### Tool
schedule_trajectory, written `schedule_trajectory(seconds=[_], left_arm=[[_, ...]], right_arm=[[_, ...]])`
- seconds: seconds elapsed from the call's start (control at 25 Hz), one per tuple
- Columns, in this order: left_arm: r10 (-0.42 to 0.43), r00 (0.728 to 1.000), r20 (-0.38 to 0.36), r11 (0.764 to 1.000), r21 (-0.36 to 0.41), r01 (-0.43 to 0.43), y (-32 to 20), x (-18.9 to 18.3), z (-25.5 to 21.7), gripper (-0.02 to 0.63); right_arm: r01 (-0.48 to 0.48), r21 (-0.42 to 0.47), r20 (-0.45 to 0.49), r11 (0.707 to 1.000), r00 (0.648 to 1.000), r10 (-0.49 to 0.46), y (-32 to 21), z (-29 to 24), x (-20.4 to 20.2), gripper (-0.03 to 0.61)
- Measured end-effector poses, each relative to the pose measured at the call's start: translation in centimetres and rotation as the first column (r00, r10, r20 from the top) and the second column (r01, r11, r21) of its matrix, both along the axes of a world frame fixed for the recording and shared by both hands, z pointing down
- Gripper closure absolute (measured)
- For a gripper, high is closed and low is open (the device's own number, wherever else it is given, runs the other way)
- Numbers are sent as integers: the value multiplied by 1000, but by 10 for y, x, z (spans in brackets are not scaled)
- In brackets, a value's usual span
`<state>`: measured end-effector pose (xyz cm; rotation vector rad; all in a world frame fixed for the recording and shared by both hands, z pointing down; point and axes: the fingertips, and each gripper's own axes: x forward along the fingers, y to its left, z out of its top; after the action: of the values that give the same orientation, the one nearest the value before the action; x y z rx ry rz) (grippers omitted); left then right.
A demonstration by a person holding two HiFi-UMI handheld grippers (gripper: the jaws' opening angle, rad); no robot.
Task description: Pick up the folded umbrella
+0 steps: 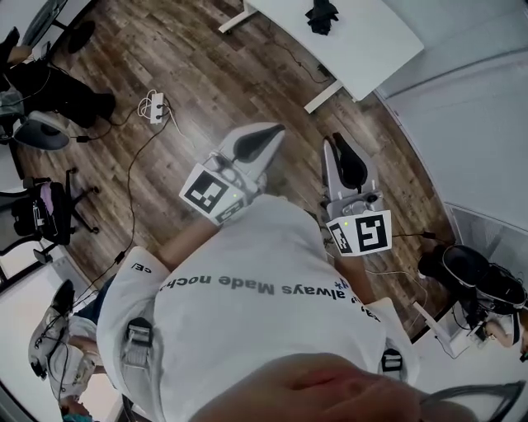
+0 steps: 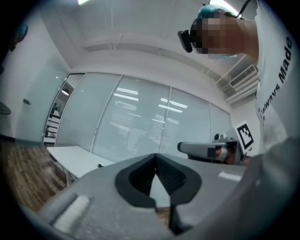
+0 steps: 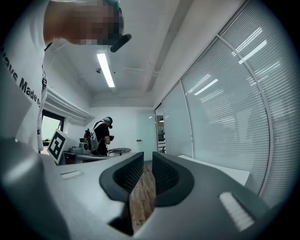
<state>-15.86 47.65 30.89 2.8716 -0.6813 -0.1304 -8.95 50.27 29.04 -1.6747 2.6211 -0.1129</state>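
Item 1. Left gripper (image 1: pixel 268 136): I hold it level in front of my white T-shirt (image 1: pixel 264 305), above the wooden floor (image 1: pixel 190 66). Its fingers (image 2: pixel 174 176) meet at the tips, with nothing between them.

Item 2. Right gripper (image 1: pixel 334 148): I hold it level, beside the left one and apart from it. Its fingers (image 3: pixel 125 176) are drawn together to a thin slit. Only floor shows through it, and nothing is gripped.

Item 3. White counter (image 1: pixel 363 41): it stands ahead of both grippers, well apart from them.

Item 4. Dark bundle (image 1: pixel 322 16): it lies on that counter. It may be the folded umbrella, but it is too small to be sure. Neither gripper touches it.

Item 5. Power strip (image 1: pixel 155 105): it lies on the floor to my left, with its cable trailing away.

Item 6. Office chair (image 1: pixel 41 210): it stands at the far left.

Item 7. Glass wall with blinds (image 3: pixel 225 117): it runs along my right side.

Item 8. Another person (image 3: pixel 101 136): they stand at a far desk in dark clothing.
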Motion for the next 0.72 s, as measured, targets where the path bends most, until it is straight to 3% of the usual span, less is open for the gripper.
schedule_trajectory(seconds=[0.32,0.72], left_arm=[[-13,1000,26,1000,-9,14,-69,-40,8,614],[-20,999,25,999,-28,20,-184,24,19,614]], right_arm=[[-8,-22,24,1000,1000,8,-63,14,-33,520],[7,-39,43,999,999,-5,-181,28,27,522]])
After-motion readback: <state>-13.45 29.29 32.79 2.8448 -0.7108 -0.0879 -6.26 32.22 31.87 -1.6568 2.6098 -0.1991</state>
